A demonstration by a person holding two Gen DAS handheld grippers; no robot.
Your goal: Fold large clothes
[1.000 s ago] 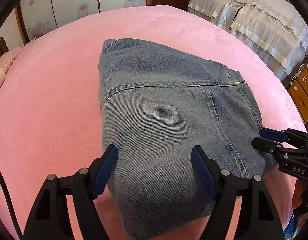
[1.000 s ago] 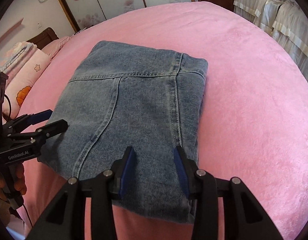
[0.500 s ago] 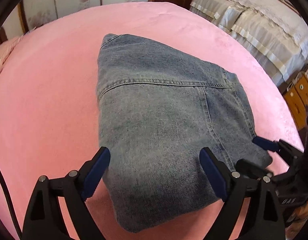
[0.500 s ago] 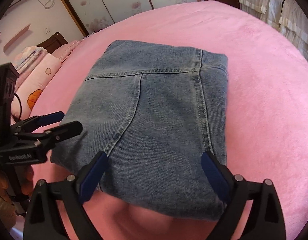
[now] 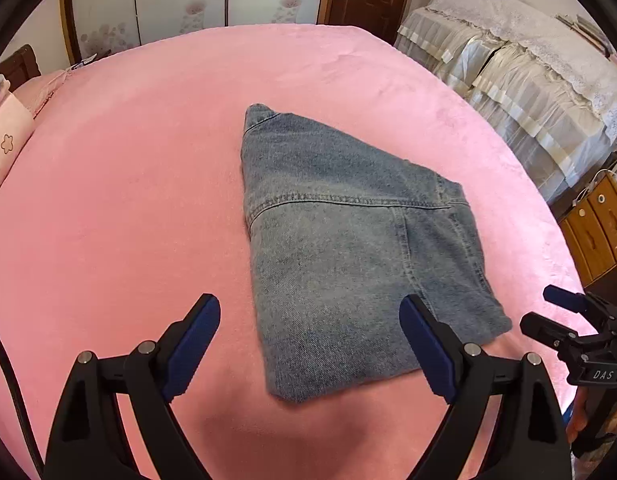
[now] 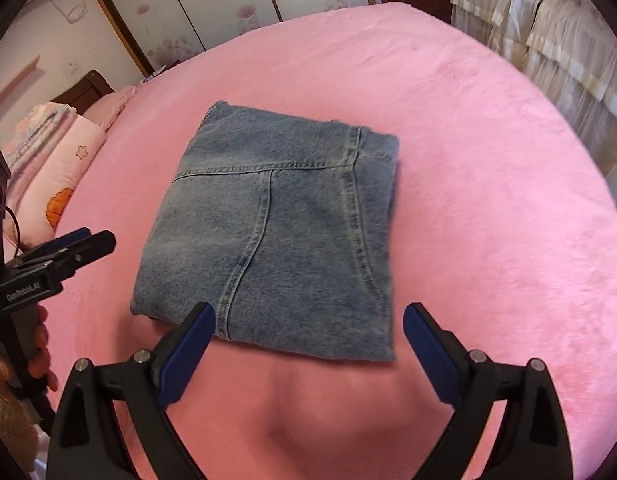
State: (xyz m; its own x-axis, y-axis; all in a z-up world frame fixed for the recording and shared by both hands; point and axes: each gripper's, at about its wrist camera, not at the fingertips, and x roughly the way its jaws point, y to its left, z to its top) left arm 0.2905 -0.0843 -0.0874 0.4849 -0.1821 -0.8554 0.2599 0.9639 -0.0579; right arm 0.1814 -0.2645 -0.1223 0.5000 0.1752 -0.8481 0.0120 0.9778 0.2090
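Folded blue jeans (image 5: pixel 348 252) lie flat as a compact block near the middle of a pink bedspread (image 5: pixel 120 208), with seams running across the top layer. The left gripper (image 5: pixel 310 344) and the right gripper (image 6: pixel 304 344) each hang above the bundle's near edge with blue pads (image 5: pixel 192 344) spread wide and nothing pinched between them. Pink pillows (image 6: pixel 56 168) sit at the bed's left side, and a cream ruffled cover (image 5: pixel 520 76) drapes furniture to the right.
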